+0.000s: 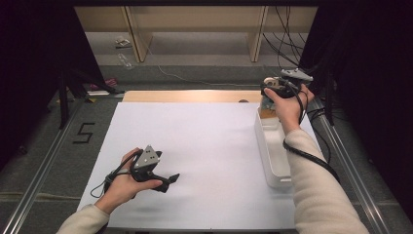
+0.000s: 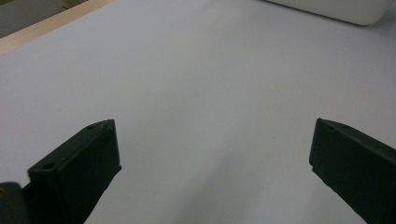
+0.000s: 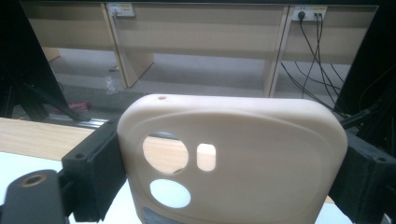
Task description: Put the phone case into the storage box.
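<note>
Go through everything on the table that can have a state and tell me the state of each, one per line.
Left gripper: jaws open, nothing between them, low over the white table top.
Right gripper: jaws shut on the phone case, held up above the far end of the bin.
Phone case: upright, off the table, camera cutouts facing the right gripper view.
White bin: on the table at the right edge; contents too hidden to tell.

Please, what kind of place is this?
Probably a lab recording station: a table under a white sheet, dark curtains on both sides, cables running to wall sockets.
</note>
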`<state>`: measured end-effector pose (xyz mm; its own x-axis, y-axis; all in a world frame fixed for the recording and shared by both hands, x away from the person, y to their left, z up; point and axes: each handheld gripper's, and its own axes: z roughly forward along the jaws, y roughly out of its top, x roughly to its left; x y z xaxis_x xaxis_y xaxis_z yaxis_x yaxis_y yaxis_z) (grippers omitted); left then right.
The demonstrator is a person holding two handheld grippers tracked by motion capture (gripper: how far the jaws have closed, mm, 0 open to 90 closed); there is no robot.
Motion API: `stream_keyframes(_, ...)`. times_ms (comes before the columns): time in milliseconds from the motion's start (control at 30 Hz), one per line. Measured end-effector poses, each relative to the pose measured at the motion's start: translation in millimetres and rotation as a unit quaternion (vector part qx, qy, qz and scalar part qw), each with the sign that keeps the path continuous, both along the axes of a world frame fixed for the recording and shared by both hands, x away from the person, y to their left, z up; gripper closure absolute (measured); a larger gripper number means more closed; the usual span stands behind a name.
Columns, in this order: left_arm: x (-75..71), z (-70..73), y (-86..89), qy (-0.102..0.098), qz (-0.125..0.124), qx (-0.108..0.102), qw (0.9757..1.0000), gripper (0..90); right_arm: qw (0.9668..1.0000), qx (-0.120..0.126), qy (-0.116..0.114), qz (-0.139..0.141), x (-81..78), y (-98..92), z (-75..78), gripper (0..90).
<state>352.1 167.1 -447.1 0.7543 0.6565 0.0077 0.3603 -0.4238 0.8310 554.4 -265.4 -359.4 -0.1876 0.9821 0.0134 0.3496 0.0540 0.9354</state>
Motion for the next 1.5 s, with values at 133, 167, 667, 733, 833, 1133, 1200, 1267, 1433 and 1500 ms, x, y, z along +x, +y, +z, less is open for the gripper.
stream_keyframes(133,0.1,0.0,0.0,0.000,-0.001,0.001,1.0000,1.2,1.0000,-0.001,0.001,0.000,0.2,-0.1,-1.7,12.0)
stream_keyframes(167,0.1,-0.1,0.0,0.000,-0.001,0.001,1.0000,1.2,1.0000,0.000,0.001,0.000,0.2,-0.2,-2.0,12.0)
stream_keyframes(667,0.1,-0.1,0.0,0.000,-0.001,0.002,1.0000,1.2,1.0000,0.000,0.006,-0.001,0.3,-0.6,-6.6,11.9)
stream_keyframes(733,0.1,-0.1,0.1,0.000,-0.001,0.002,1.0000,1.2,1.0000,0.000,0.007,-0.001,0.2,-0.8,-8.1,11.9)
stream_keyframes(833,0.0,-0.2,0.0,0.001,-0.002,0.002,1.0000,1.2,1.0000,0.000,0.008,-0.001,0.0,-1.4,-10.2,11.9)
stream_keyframes(1133,-0.1,-0.4,-0.2,0.001,-0.002,0.002,1.0000,1.2,0.9999,0.001,0.010,-0.002,-0.6,-1.8,-12.8,11.9)
stream_keyframes(1200,-0.1,-0.4,-0.2,0.001,-0.002,0.002,1.0000,1.2,0.9999,0.001,0.012,-0.001,-0.5,-1.9,-14.1,11.9)
stream_keyframes(1267,0.0,-0.4,-0.2,0.001,-0.002,0.001,1.0000,1.2,0.9999,0.001,0.014,-0.002,-0.5,-2.3,-15.6,11.9)
stream_keyframes(1433,0.0,-0.5,-0.3,0.001,-0.002,0.002,1.0000,1.2,0.9998,0.001,0.017,-0.002,-0.5,-2.7,-19.9,11.9)
stream_keyframes(1500,0.0,-0.6,-0.2,0.001,-0.002,0.002,1.0000,1.2,0.9998,0.001,0.019,-0.003,-0.6,-2.6,-21.1,11.9)
